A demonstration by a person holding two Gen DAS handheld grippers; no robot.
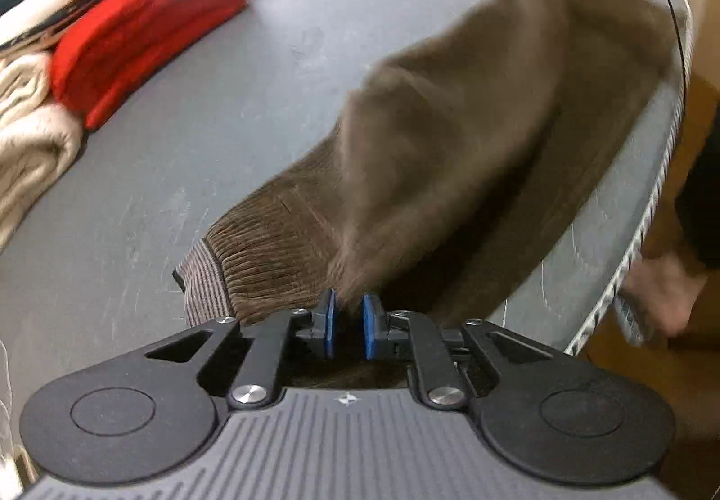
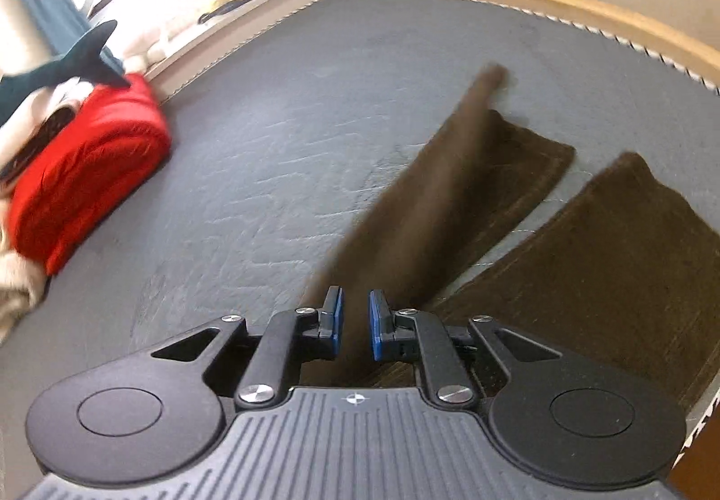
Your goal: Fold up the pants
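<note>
I judge the fold barely begun: my left tool and right tool each pinch a bit of the brown pants between nearly closed pads, lifting them off the grey surface. The two legs lie flat and apart, unfolded. The fabric looks soft, fuzzy, with a ribbed waistband.
</note>
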